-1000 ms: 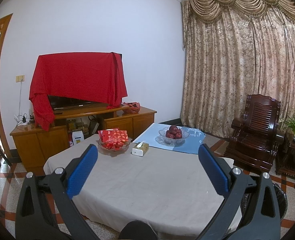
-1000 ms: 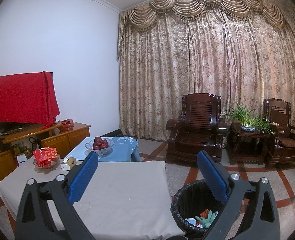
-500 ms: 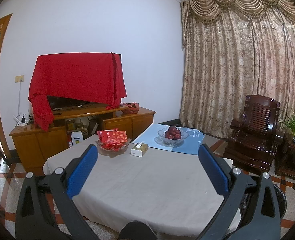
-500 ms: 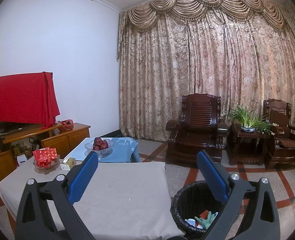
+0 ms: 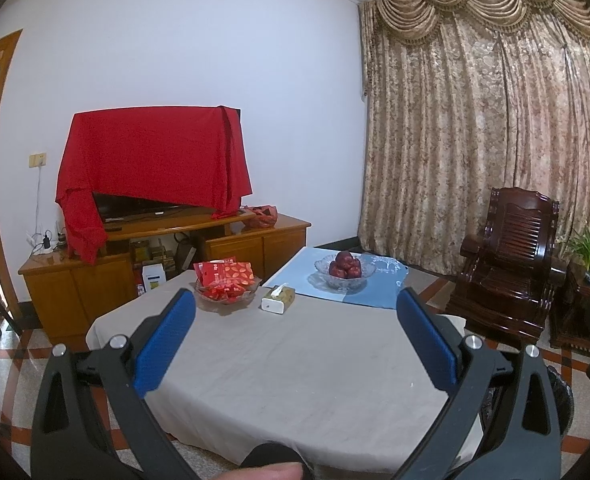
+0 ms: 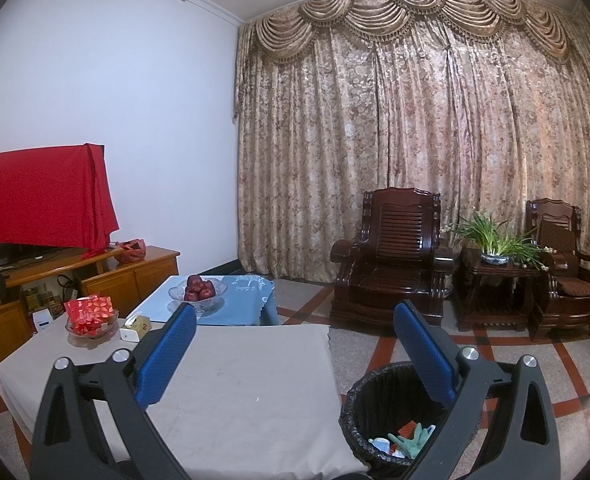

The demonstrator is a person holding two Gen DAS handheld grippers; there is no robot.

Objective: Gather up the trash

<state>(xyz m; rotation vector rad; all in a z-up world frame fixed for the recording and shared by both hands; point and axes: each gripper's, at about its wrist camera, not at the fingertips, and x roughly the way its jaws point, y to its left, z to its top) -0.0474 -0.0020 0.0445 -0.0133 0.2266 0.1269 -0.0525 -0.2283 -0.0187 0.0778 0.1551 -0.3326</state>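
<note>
Left wrist view: beige-clothed desk (image 5: 295,360) shows no loose litter that I can make out; only a glass bowl of red packets (image 5: 226,280), a white tissue box (image 5: 278,299) and a glass bowl of red apples (image 5: 345,270) at its far end. Risk, as I judge it: grabbing one of these as trash. My left hand-held gripper (image 5: 295,336) hangs above the cloth, jaws spread wide, nothing between them.

Right wrist view: black-lined round trash bin (image 6: 379,412) stands on the floor just beside the desk, scraps already inside. Right hand-held gripper (image 6: 295,348) likewise wide apart, empty, touching nothing.
</note>
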